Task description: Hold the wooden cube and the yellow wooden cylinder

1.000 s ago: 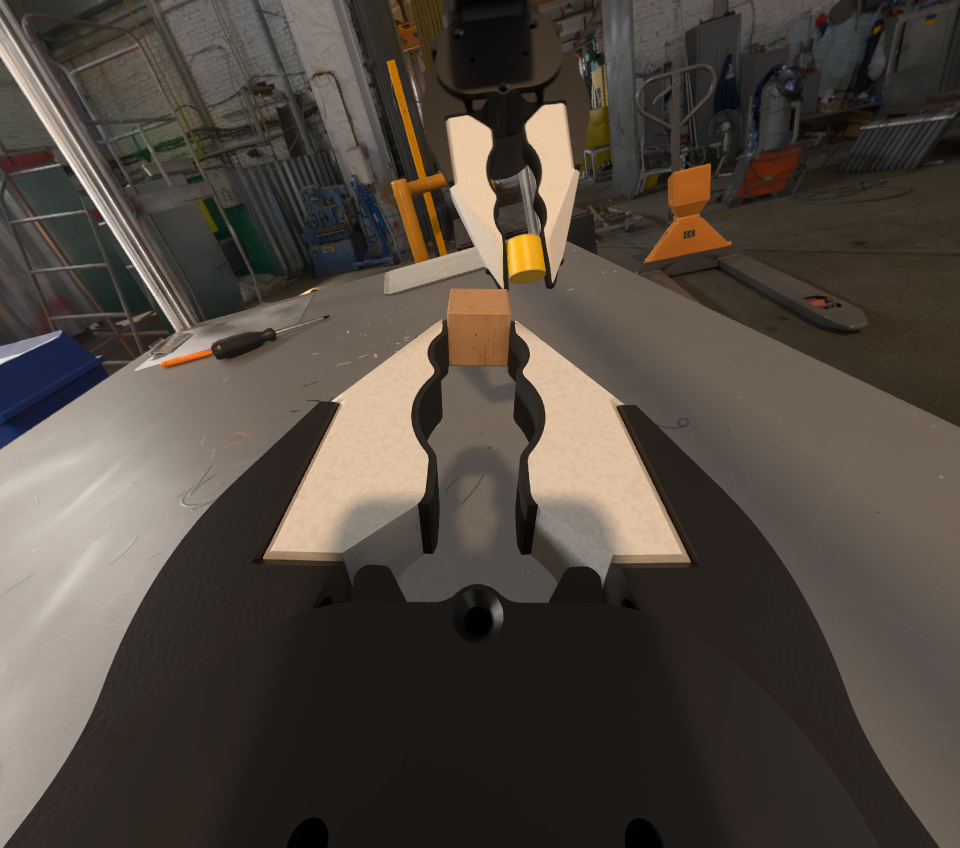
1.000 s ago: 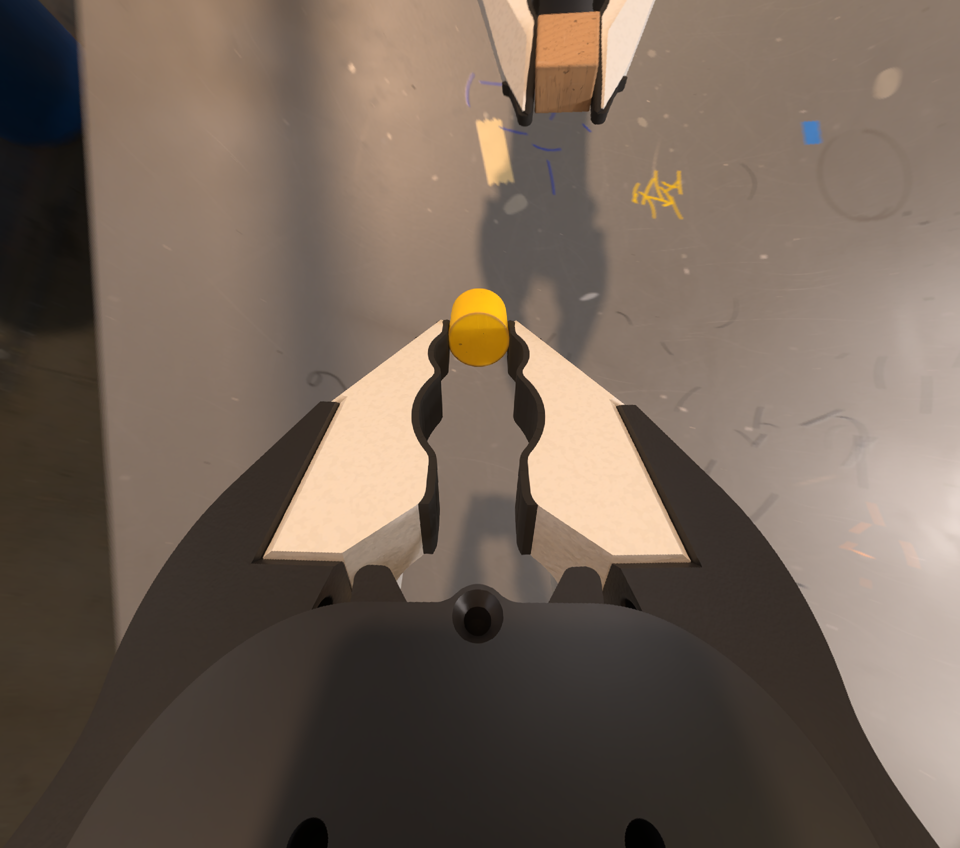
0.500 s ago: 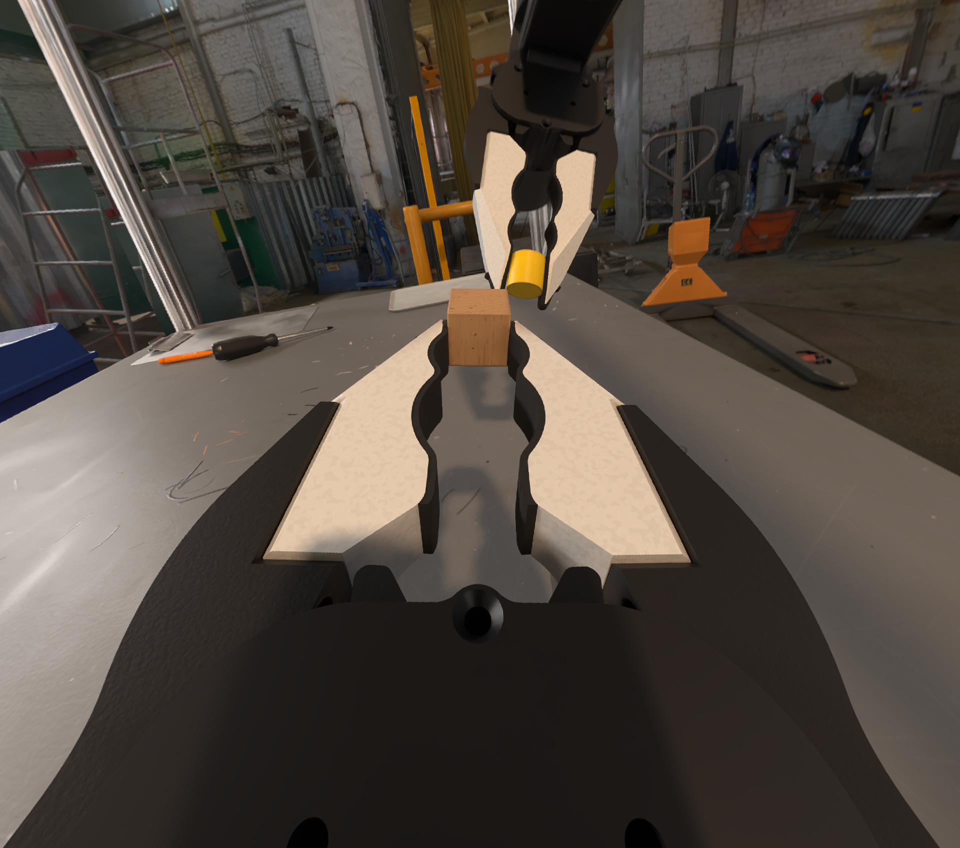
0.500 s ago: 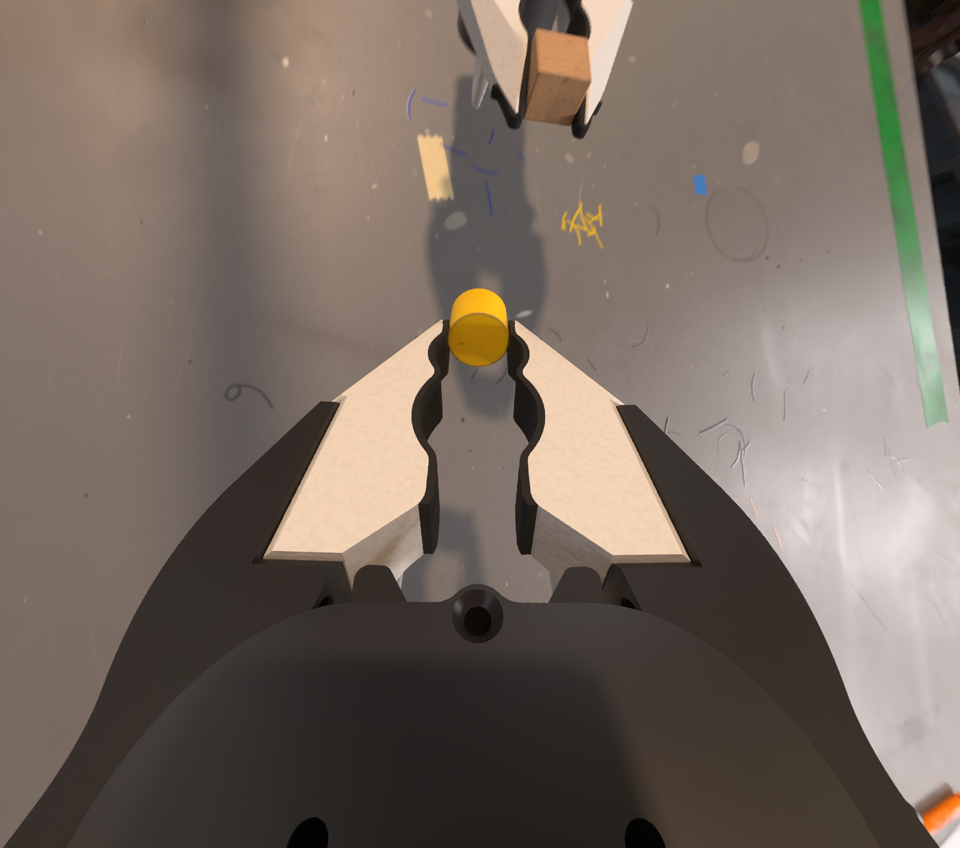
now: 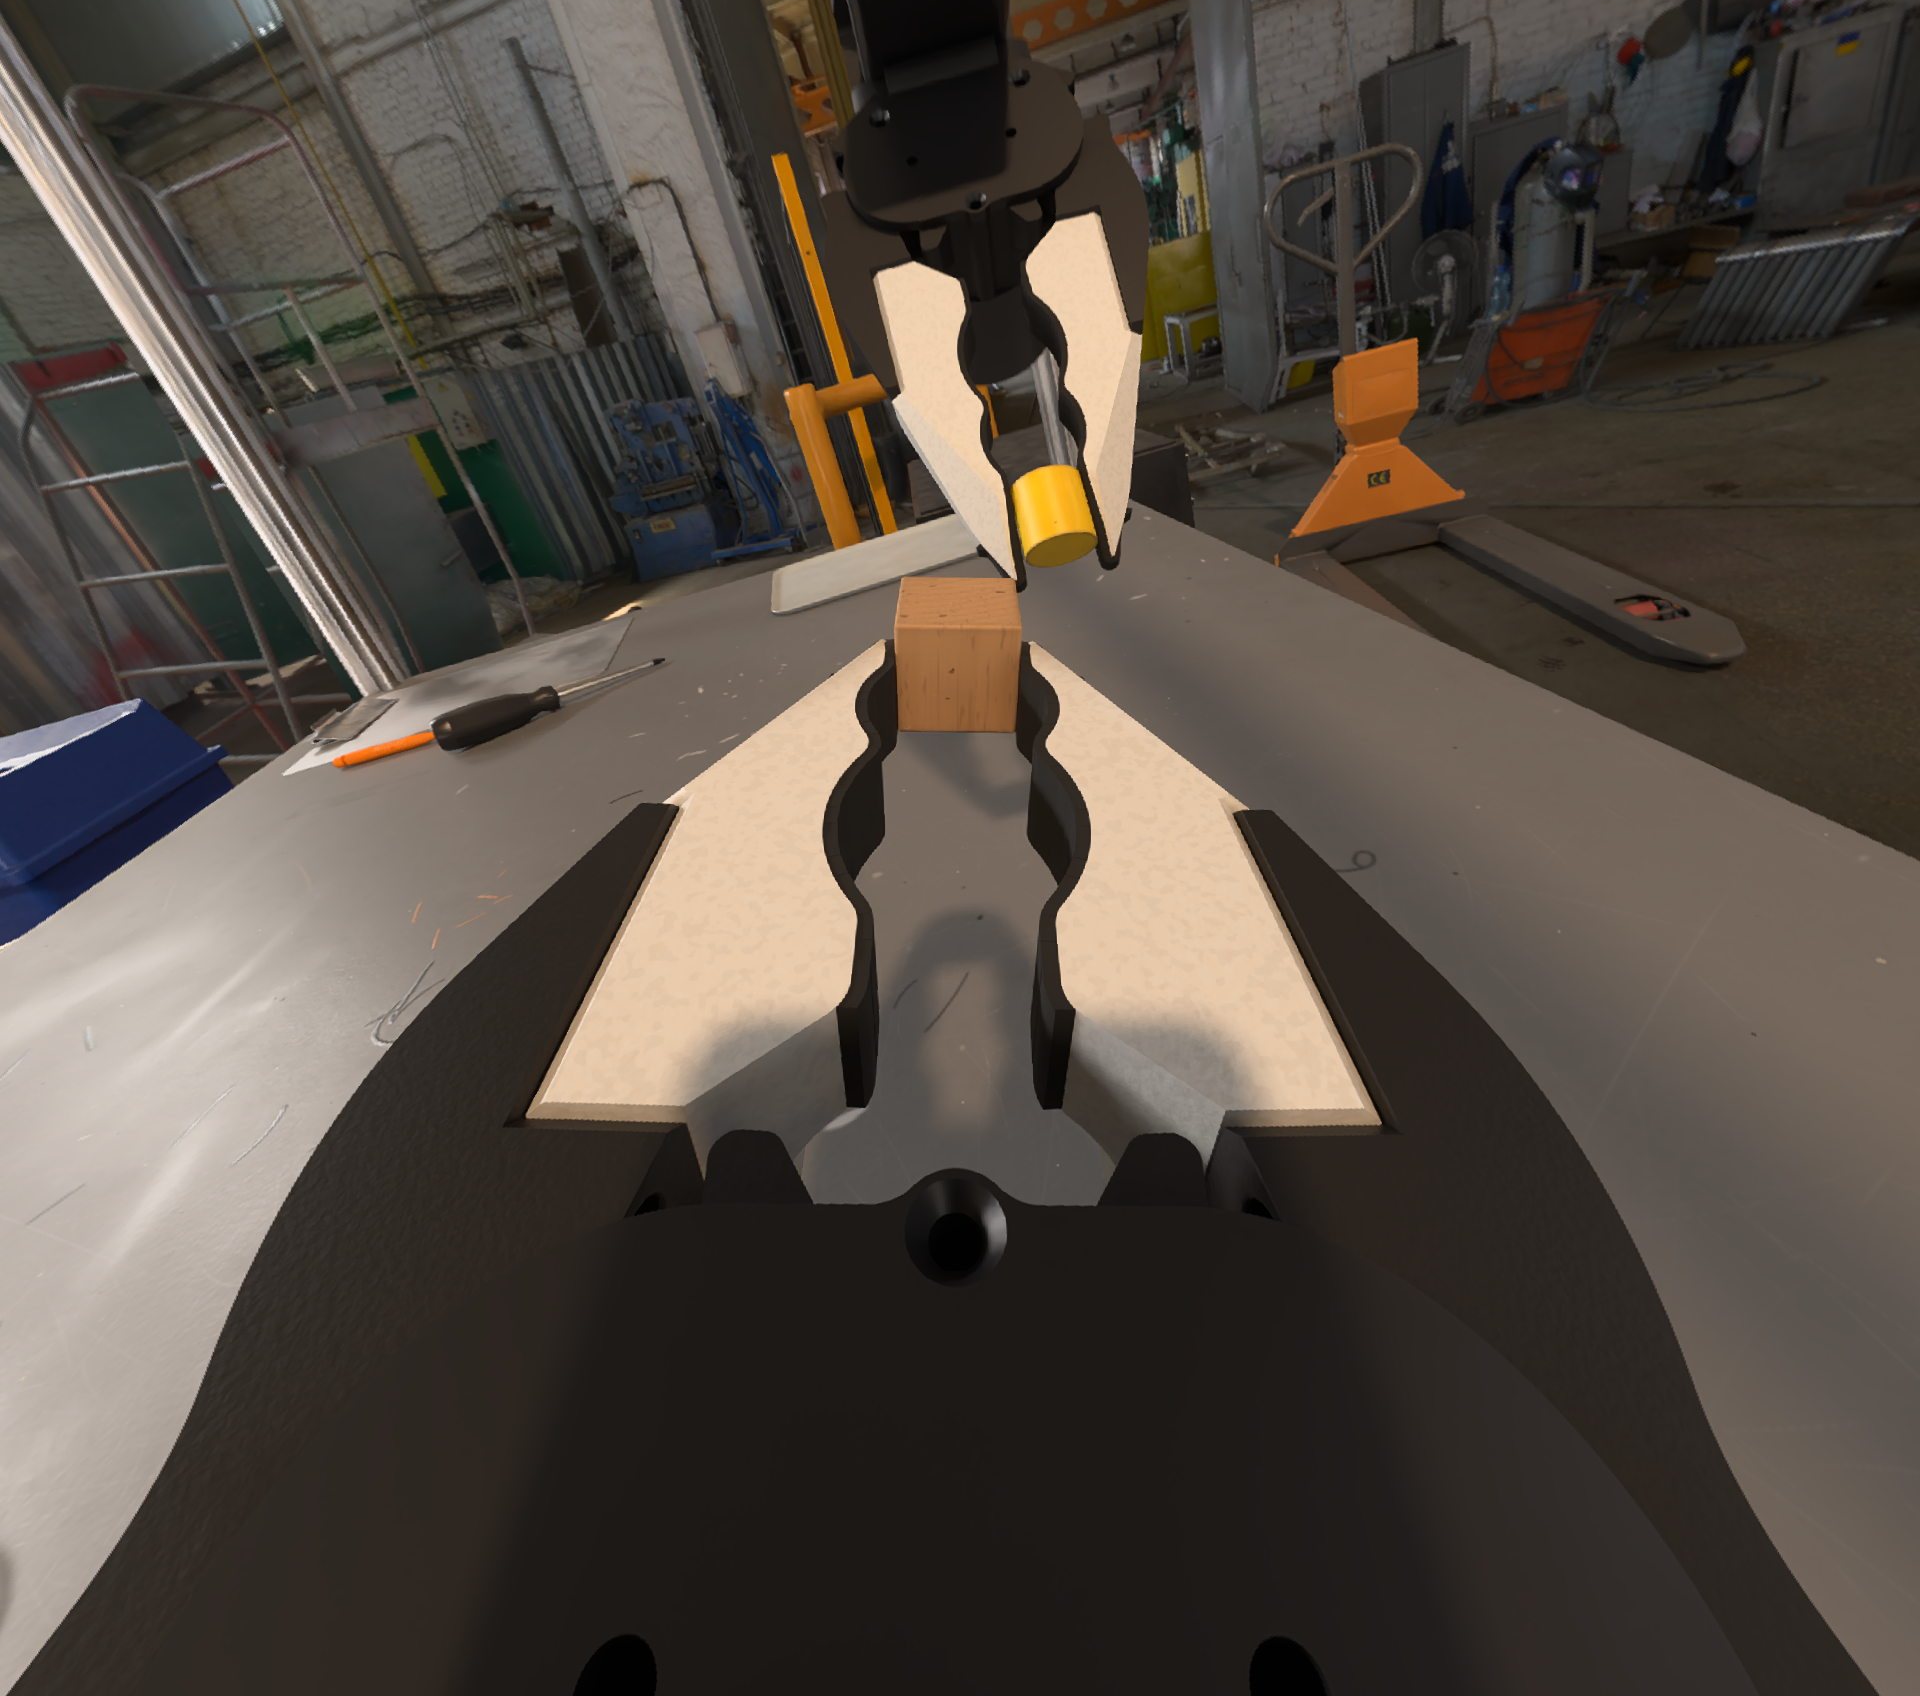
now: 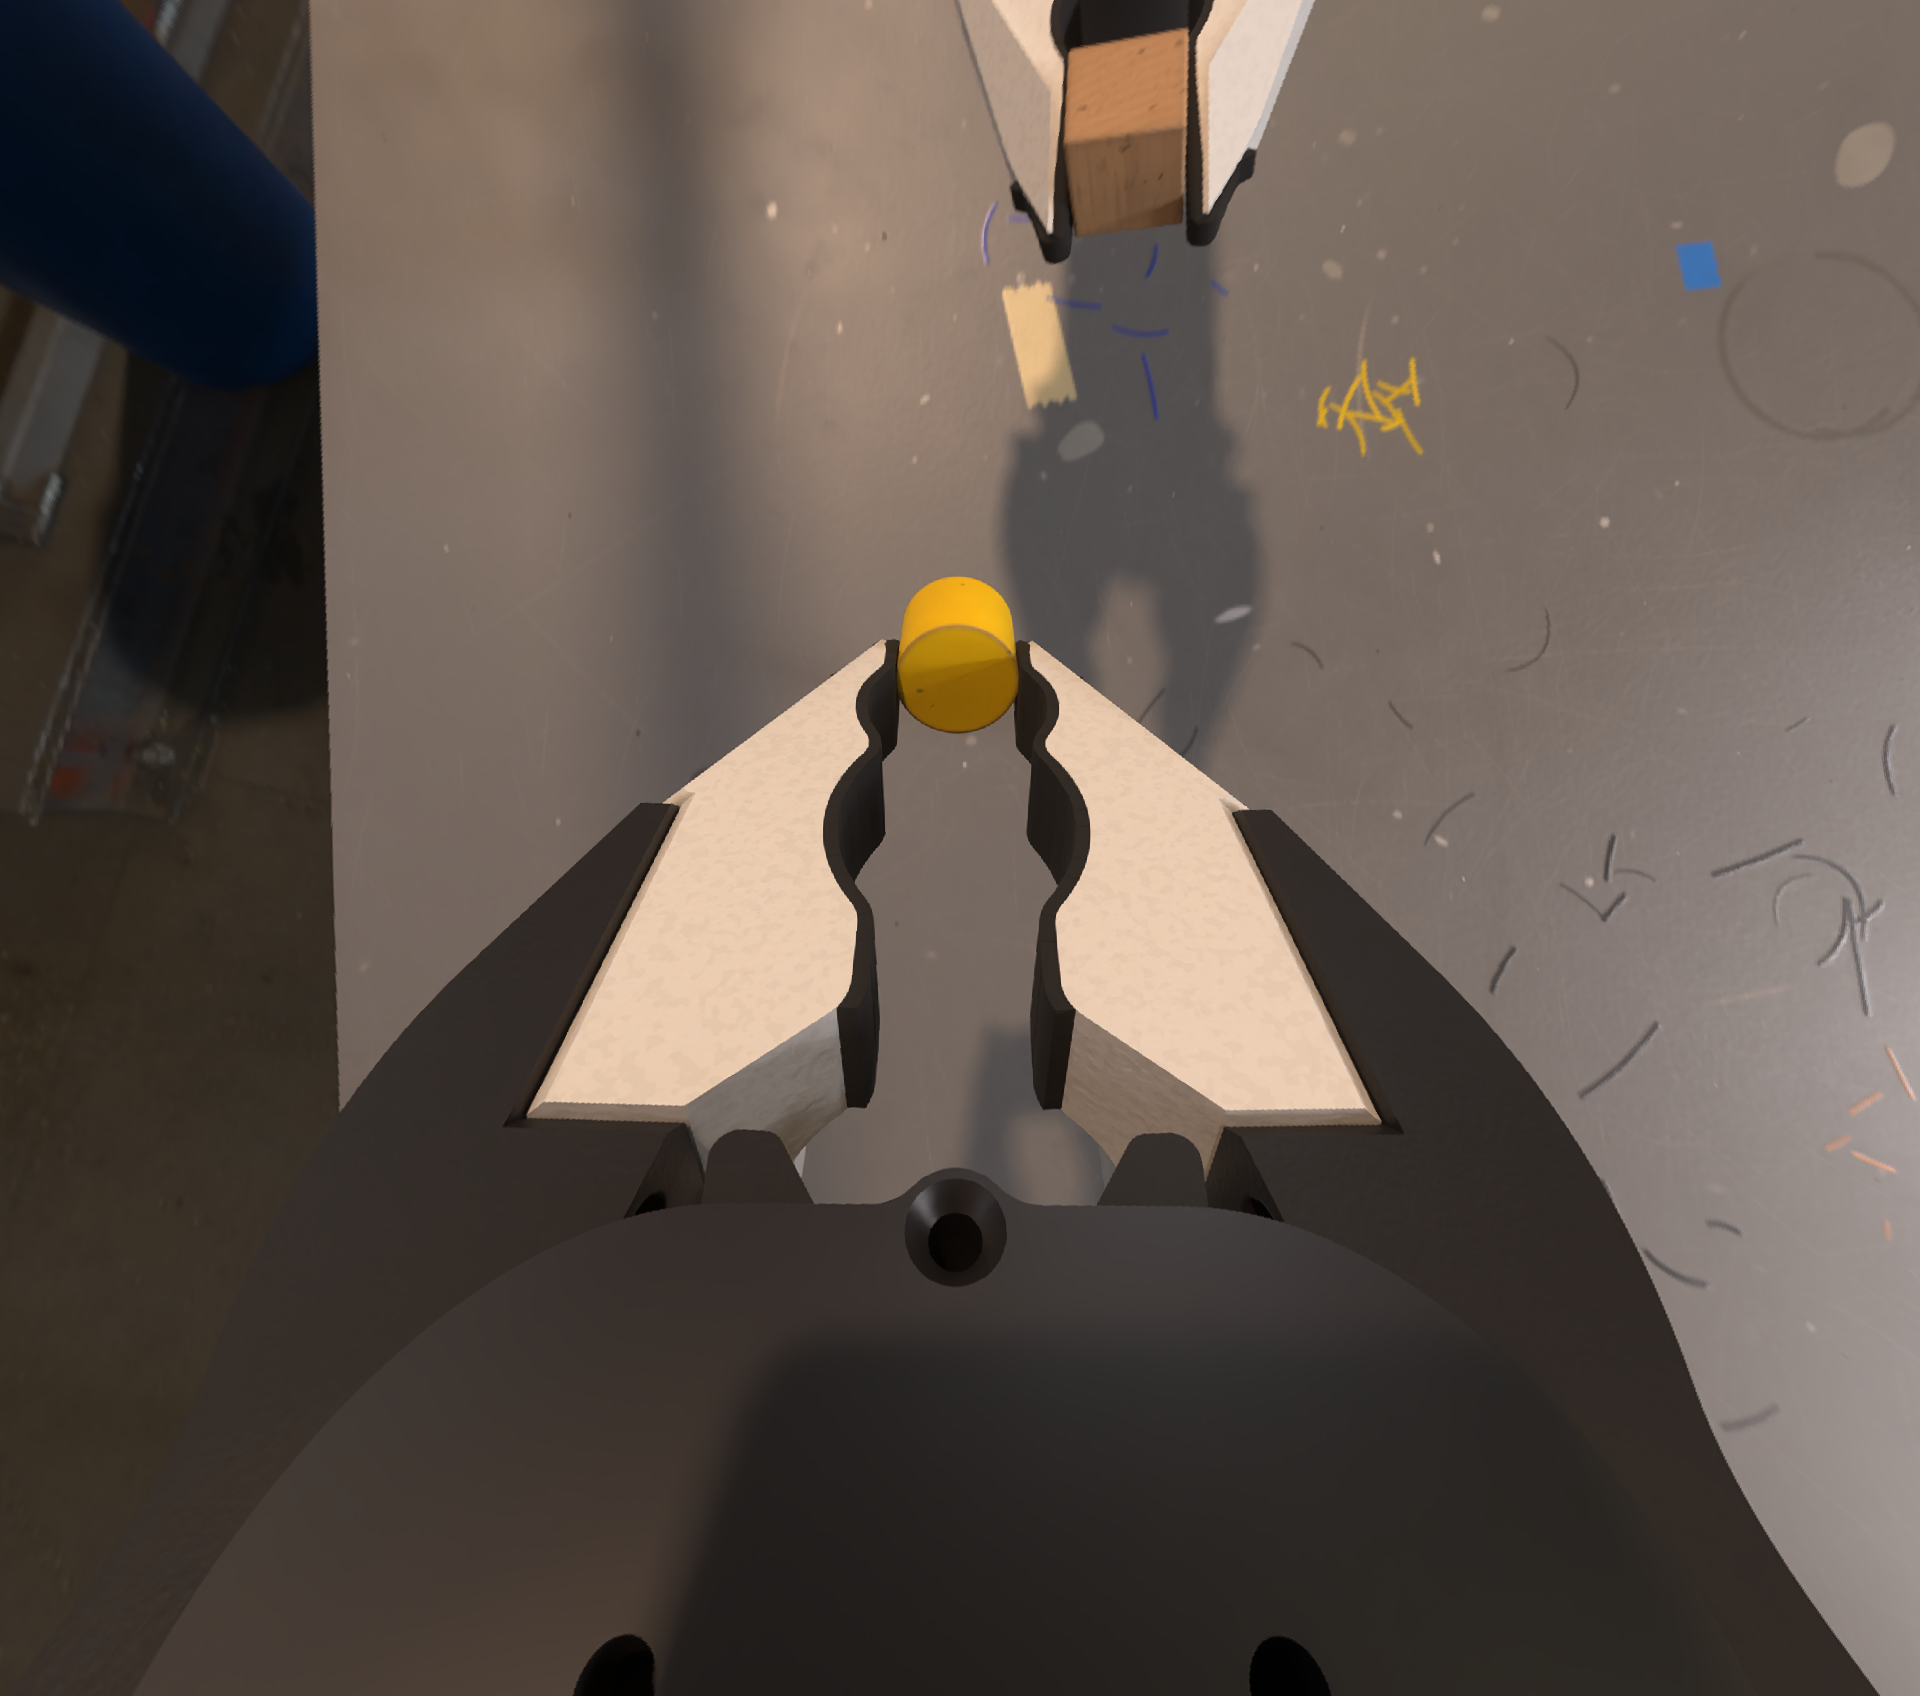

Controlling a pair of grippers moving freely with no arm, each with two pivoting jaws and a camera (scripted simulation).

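Note:
My left gripper (image 5: 956, 670) is shut on the wooden cube (image 5: 956, 657) at its fingertips, above the grey table (image 5: 312, 919). My right gripper (image 6: 956, 680) is shut on the yellow wooden cylinder (image 6: 956, 659), held above the table and pointing down. In the left wrist view the right gripper (image 5: 1060, 550) hangs just beyond the cube, with the cylinder (image 5: 1051, 516) between its tips. In the right wrist view the left gripper (image 6: 1127, 233) shows at the top, with the cube (image 6: 1125, 134) in it.
A screwdriver (image 5: 509, 711) and a metal sheet (image 5: 499, 675) lie at the table's far left. A blue bin (image 5: 94, 794) stands off the left edge. A white tray (image 5: 873, 571) lies at the far end. The table edge (image 6: 317, 503) runs down the left of the right wrist view.
Both grippers keep their grasps. The right gripper has straightened and come closer to the left one. In the right wrist view the left gripper and cube look larger and shifted right.

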